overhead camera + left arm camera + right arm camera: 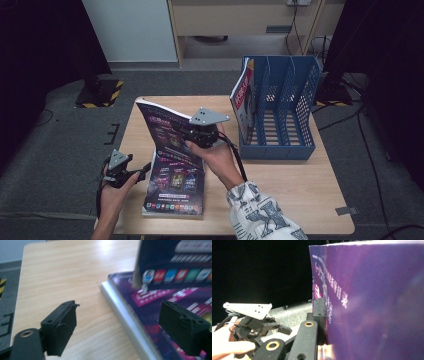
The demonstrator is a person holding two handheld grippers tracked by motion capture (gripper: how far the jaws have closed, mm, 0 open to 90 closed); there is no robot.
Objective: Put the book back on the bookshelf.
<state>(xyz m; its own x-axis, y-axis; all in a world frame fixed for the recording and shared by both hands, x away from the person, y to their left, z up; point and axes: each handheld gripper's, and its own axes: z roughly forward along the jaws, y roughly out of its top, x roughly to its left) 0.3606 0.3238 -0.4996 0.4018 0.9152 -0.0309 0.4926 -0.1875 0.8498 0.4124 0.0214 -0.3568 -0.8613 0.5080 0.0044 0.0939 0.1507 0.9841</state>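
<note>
Bare tabletop (135, 131) left of stacked magazines (175, 187); file rack (280, 107) blocks far right corner.

A dark purple magazine (167, 132) with pink print is showing beside a blue perforated file rack (285, 107) on pale wood-grain table (295, 185).

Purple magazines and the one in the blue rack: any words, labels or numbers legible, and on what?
No text can be quoted.
Lifted purple magazine, held in the right claw: pale characters down its cover, blurred.
Flat purple magazine: headings and coloured icons, too small.
Red-and-white magazine in the blue file rack: large characters, unreadable.
</note>
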